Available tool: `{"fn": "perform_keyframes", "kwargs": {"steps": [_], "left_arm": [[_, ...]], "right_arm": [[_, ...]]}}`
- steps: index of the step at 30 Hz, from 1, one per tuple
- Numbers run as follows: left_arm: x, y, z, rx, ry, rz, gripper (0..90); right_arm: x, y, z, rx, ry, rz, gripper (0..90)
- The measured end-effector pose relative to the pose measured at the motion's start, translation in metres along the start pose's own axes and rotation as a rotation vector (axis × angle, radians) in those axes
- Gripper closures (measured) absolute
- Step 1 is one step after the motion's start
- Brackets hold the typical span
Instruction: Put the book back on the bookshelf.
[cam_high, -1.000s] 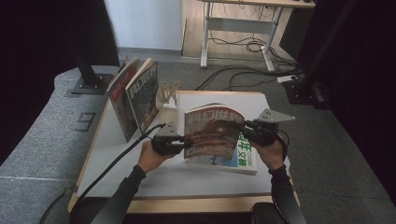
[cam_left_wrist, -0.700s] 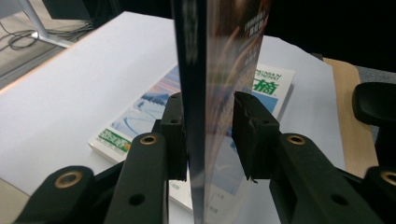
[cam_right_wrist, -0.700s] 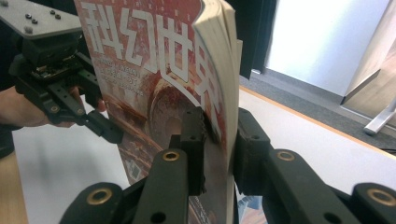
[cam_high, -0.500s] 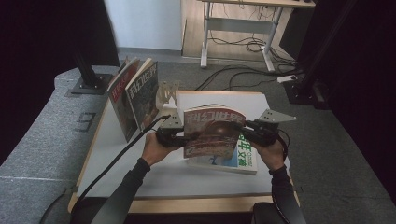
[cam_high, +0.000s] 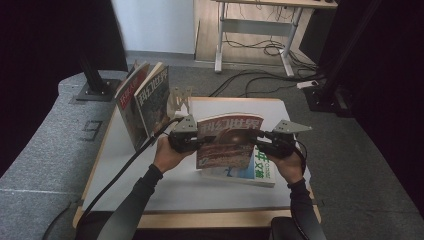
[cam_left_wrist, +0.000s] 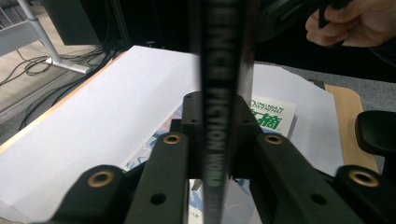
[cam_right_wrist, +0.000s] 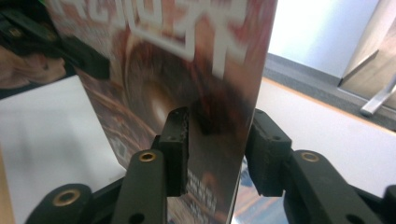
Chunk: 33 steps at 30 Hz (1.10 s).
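L gripper (cam_left_wrist: 219, 140) clamps magazine (cam_high: 229, 141), upright

The high view looks down from above the person's side of the white table (cam_high: 165, 190) and faces forward, far enough to see the floor around it. The left gripper view sits very close, looking along the spine edge of the red magazine (cam_left_wrist: 219, 93). The right gripper view looks close at its cover. All three share that magazine and the table.
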<state>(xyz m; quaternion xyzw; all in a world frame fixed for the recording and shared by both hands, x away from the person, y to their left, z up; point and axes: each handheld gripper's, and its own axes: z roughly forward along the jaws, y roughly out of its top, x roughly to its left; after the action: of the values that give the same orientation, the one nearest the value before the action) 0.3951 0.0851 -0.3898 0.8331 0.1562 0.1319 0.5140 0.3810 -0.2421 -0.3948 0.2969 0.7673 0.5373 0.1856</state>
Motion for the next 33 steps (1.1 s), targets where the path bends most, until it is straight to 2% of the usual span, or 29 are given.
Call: {"fn": "perform_keyframes", "kwargs": {"steps": [6,12,14,19,21,22,24,26,30,33], "left_arm": [[0.000,0.000,0.001,-0.007,0.000,-0.014,83.6],[-0.004,-0.001,0.003,-0.021,0.024,0.002,83.9],[-0.004,-0.001,0.003,-0.021,0.026,0.004,83.9],[-0.004,-0.001,0.002,-0.015,0.020,0.002,84.0],[-0.004,-0.001,0.001,-0.011,0.017,0.004,84.0],[-0.004,-0.001,0.001,-0.008,0.016,0.004,84.0],[-0.004,0.000,-0.001,0.005,0.012,0.007,84.0],[-0.003,0.000,-0.003,0.020,0.010,0.008,83.9],[0.000,0.002,-0.008,0.055,0.003,-0.004,83.9],[0.003,0.003,-0.013,0.089,-0.001,-0.022,84.0]], "right_arm": [[-0.006,-0.013,0.004,0.016,-0.018,0.024,54.8],[-0.013,-0.030,0.005,0.024,-0.049,0.064,46.7],[-0.017,-0.037,0.005,0.038,-0.070,0.080,43.1],[-0.026,-0.051,0.007,0.078,-0.088,0.118,35.7],[-0.031,-0.064,0.011,0.126,-0.123,0.134,31.1],[-0.031,-0.064,0.011,0.126,-0.123,0.134,31.1],[-0.033,-0.071,0.015,0.168,-0.141,0.128,27.8],[-0.035,-0.075,0.017,0.187,-0.155,0.126,27.5],[-0.037,-0.082,0.020,0.197,-0.161,0.142,26.0],[-0.039,-0.091,0.025,0.228,-0.166,0.144,25.1]]}}
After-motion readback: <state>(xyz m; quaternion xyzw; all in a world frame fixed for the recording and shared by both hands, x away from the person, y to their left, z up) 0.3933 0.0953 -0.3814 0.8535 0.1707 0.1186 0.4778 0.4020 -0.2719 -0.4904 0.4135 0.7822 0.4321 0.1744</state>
